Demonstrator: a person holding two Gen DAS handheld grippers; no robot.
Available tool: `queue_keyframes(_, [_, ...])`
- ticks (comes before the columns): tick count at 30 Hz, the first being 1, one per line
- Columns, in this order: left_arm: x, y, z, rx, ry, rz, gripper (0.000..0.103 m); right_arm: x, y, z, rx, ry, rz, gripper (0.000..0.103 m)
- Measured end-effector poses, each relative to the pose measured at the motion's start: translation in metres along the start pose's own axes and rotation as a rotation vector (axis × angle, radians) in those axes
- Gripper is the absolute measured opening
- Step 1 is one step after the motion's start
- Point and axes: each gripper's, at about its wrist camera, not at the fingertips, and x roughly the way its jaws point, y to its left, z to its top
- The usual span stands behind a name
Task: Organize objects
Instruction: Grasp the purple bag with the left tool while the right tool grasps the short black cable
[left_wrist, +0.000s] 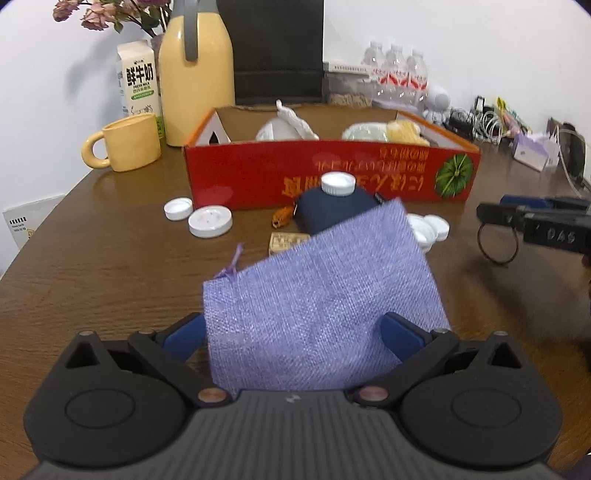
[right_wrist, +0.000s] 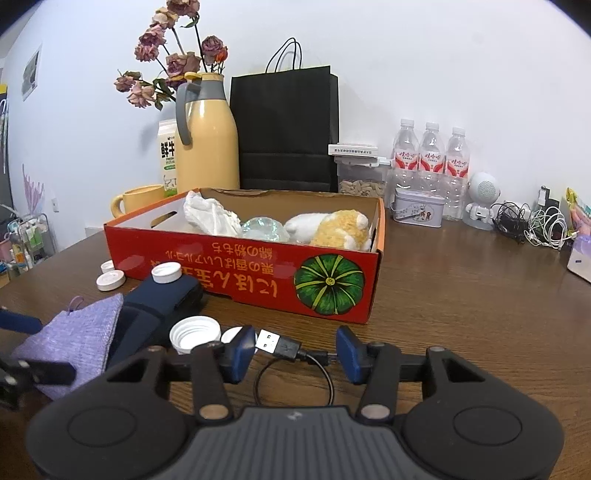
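1. Now, left gripper (left_wrist: 291, 332): blue pads stand apart on either side of a purple pouch (left_wrist: 317, 295). Pouch is tilted and fills the gap between them; whether the pads press it I cannot tell.
2. Right gripper (right_wrist: 295, 350): jaws parted, a short black USB cable (right_wrist: 280, 347) between the pads. Plug end is just beside the left pad, other end near the right pad; cable's loop lies on the bench (right_wrist: 461, 314). Pads not clamped on it.
3. Red box (right_wrist: 258, 280) sits mid-bench, open-topped. Inside: white cloth (right_wrist: 210, 218), clear glassy lump (right_wrist: 264, 229), plush toy (right_wrist: 332, 229).
4. In front of the box: navy bottle (right_wrist: 162, 299) with white cap, lying beside the pouch; loose white caps (left_wrist: 199, 216) on the bench to its left, more to its right.
5. Behind the box: yellow mug (left_wrist: 125, 142), milk carton (left_wrist: 138, 79), yellow jug (left_wrist: 197, 74), black bag (right_wrist: 284, 129), water bottles (right_wrist: 430, 155).
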Motion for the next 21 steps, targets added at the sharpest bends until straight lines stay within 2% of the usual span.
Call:
queue_keyframes(14, [-0.001, 0.000, -0.006, 0.000, -0.021, -0.002, 0.102, -0.003, -0.001, -0.001, 0.008, -0.015, -0.002, 0.047])
queue_keyframes(17, [-0.004, -0.002, -0.008, 0.001, -0.029, -0.004, 0.097, -0.004, -0.001, -0.001, 0.010, -0.016, -0.006, 0.047])
queue_keyframes(21, [-0.012, -0.004, -0.014, 0.005, -0.055, -0.008, 0.080, -0.004, -0.001, -0.002, 0.012, -0.016, -0.009, 0.047])
